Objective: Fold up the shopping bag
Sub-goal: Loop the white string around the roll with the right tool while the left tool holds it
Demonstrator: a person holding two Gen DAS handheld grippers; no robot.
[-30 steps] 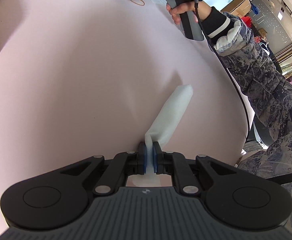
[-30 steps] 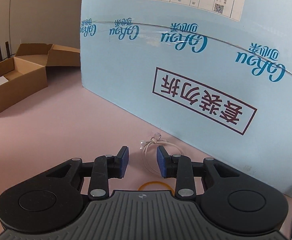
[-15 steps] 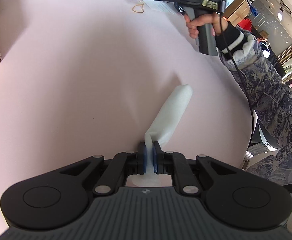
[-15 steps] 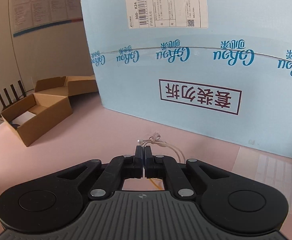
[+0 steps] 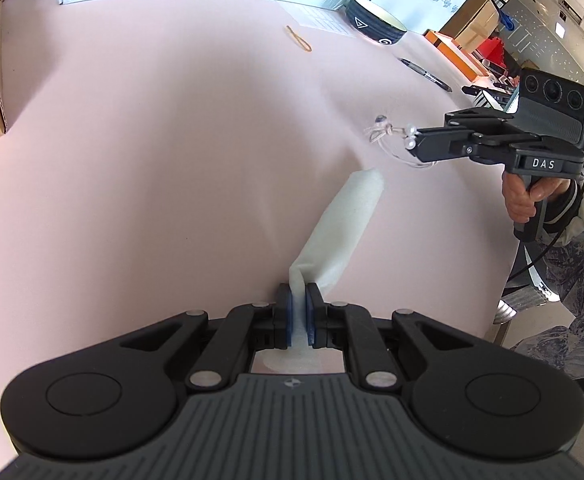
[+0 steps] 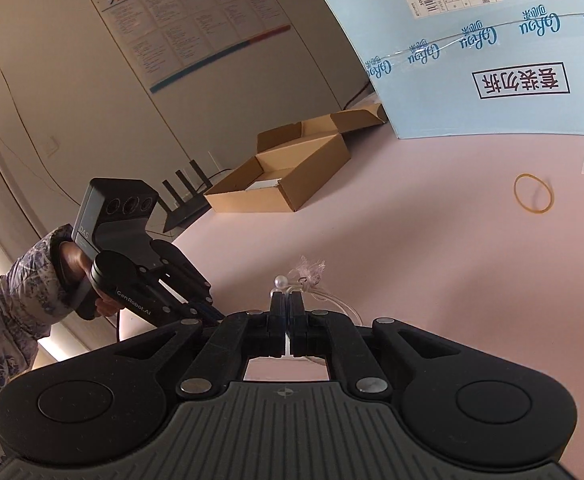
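My left fingers (image 5: 299, 312) are clamped on one end of the shopping bag (image 5: 342, 220), which is rolled into a tight white strip; its free end slopes away from me over the pink table (image 5: 151, 160), near the right-hand edge. That grip is the same as a second ago, and the roll has not shifted.

What has changed is on my right. A second ago my right fingers (image 6: 287, 308) stood apart over the little clear tie (image 6: 310, 276) with its pearl beads, lying at the foot of the blue carton (image 6: 492, 60). Now they are pressed together on it, the loop and a bead (image 6: 280, 280) poking out past the tips, and the tie has come away from the carton. From the left wrist view, the tie hangs in the air just beyond the far end of the roll, not touching it. The yellow rubber band (image 6: 533, 193) was left behind on the table.

I judge the folding itself done: the next step is to slip this loop over the roll's free end, which will need the loop held open while my left keeps the bag steady
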